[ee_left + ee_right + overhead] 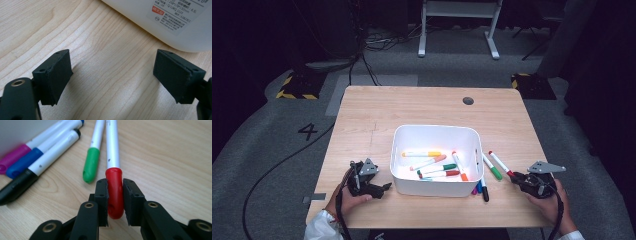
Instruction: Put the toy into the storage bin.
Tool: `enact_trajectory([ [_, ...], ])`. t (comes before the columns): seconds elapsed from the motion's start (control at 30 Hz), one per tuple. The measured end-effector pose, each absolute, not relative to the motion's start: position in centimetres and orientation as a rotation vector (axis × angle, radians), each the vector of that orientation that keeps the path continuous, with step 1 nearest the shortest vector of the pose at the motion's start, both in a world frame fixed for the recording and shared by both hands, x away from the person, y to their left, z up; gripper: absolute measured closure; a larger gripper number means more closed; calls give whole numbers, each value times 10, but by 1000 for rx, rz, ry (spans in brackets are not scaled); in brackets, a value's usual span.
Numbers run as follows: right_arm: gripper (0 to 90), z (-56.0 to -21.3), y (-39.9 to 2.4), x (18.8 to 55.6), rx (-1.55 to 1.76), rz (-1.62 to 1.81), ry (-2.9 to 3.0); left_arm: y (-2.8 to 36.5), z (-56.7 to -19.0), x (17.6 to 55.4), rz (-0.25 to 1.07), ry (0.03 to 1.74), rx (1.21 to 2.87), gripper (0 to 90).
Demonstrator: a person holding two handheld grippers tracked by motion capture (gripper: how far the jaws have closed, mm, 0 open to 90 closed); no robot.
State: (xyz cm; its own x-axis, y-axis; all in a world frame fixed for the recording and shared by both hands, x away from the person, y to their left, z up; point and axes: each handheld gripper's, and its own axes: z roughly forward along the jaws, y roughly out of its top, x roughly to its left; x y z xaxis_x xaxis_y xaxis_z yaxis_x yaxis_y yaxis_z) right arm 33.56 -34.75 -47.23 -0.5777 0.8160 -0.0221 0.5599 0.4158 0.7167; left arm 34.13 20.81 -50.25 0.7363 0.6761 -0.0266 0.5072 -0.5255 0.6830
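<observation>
Between the right tongs, a red-capped white marker.

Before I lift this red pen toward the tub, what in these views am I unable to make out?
- Red pen: its far end is cut off by the top edge of the right gripper view.
- Tub: in the left gripper view its inside is hidden by its own wall, and its label text is too small to read.
- Pink pen: in the high view, mostly hidden behind the tub's corner.
- Pens in the tub: any print on them is too small.
</observation>
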Motion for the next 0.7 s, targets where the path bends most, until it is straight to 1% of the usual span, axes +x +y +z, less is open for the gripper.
enact_trajectory([
  [0.2, 753, -444, -353, 337, 1134, 1074, 2269, 208, -502, 341, 316, 885, 2246, 154],
  [0.23, 753, -444, -353, 337, 1134, 1074, 2269, 208, -502, 341, 316, 885, 2246, 154],
  [0.27, 753, -432, -351, 339, 1095, 1095, 2262, 208, -503, 341, 315, 886, 2245, 154],
  [0.37, 753, -422, -348, 341, 1071, 1115, 2260, 208, -503, 341, 315, 888, 2242, 154],
  [0.43, 753, -403, -339, 343, 1003, 1133, 2277, 208, -503, 341, 316, 887, 2244, 154],
  [0.47, 753, -403, -339, 343, 1003, 1133, 2277, 208, -503, 341, 316, 887, 2244, 154],
  [0.5, 753, -392, -332, 344, 952, 1136, 2289, 208, -503, 341, 316, 888, 2244, 154],
  [0.7, 753, -362, -308, 351, 802, 1185, 2325, 208, -502, 341, 322, 887, 2246, 154],
])
